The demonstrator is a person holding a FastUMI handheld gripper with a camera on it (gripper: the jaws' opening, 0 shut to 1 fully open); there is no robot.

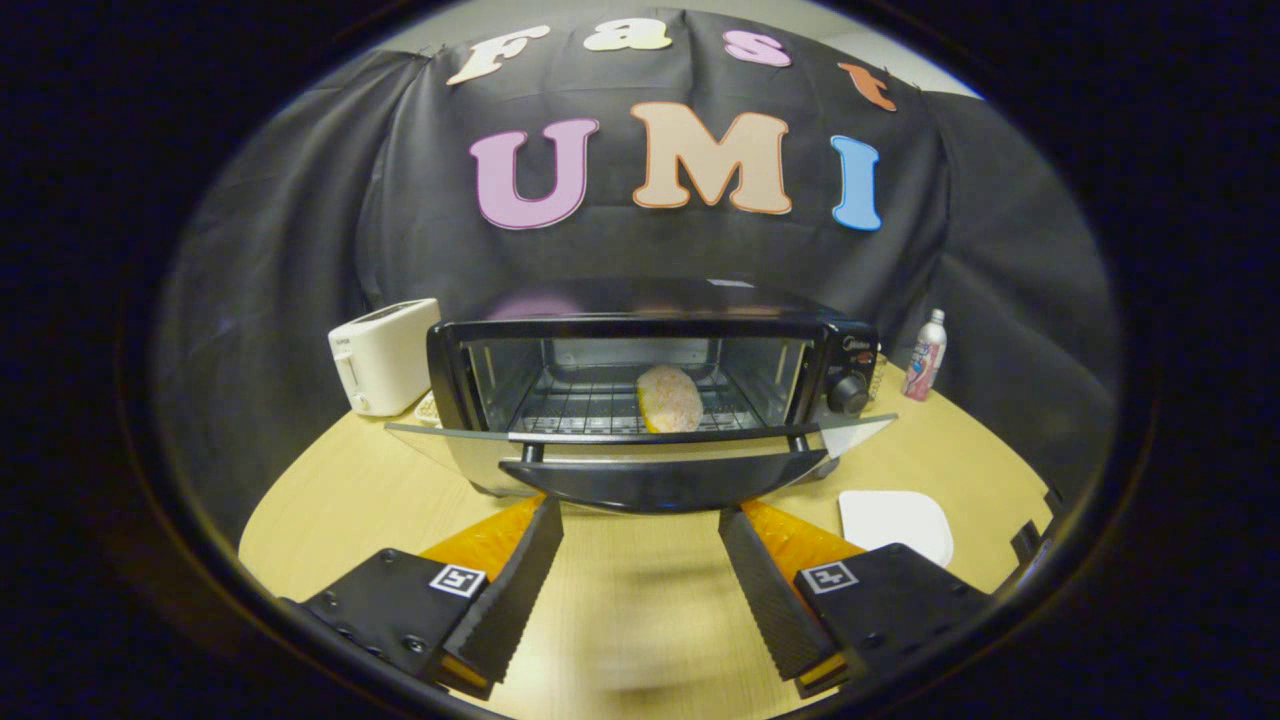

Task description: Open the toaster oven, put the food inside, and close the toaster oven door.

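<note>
A black toaster oven (650, 345) stands on the wooden table (330, 500) straight ahead of my fingers. Its glass door (640, 455) hangs open, folded down flat toward me, with the handle bar at its front edge just beyond my fingertips. A pale, sugar-dusted bun (668, 398) lies on the wire rack inside, right of the rack's middle. My gripper (640, 520) is open with nothing between its fingers, which sit just below the door's front edge.
A white toaster (385, 355) stands left of the oven. A white plate (895, 522) lies on the table to the right, beside my right finger. A small bottle (925, 355) stands behind it near the booth wall.
</note>
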